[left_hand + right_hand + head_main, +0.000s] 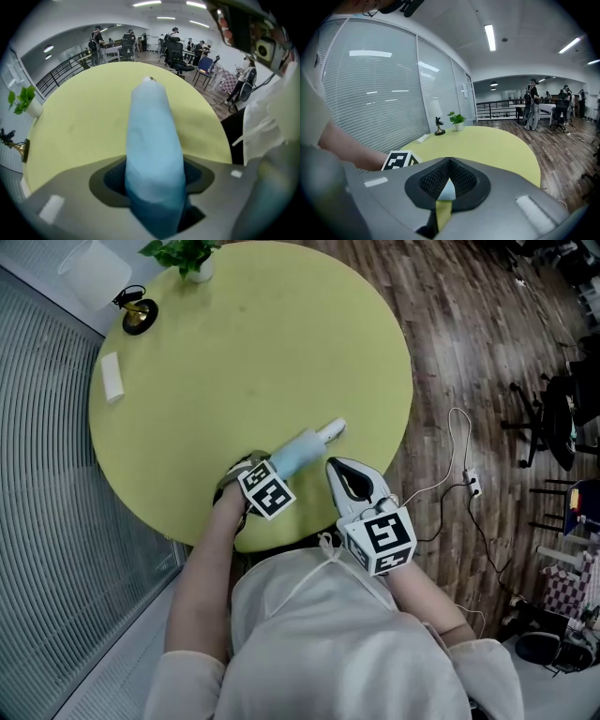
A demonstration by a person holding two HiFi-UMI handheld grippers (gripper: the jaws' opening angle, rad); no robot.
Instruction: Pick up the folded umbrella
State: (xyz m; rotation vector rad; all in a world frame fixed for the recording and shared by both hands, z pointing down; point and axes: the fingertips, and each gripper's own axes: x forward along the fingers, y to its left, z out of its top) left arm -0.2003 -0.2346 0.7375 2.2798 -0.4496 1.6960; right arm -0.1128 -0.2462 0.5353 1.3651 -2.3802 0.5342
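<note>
Head view puts the folded umbrella [305, 448] flat on the bench [244, 362], near its front edge; our left hand-held gripper [255, 468] straddles its near end, jaws apart, seemingly not yet clamped; closing and lifting remain; our right hand-held gripper [342, 470] waits clenched and empty at that same edge; we judge the room above the bench free.

No words, brands or numbers can be read anywhere; the marker cubes [382, 538] bear only black-and-white square patterns.
</note>
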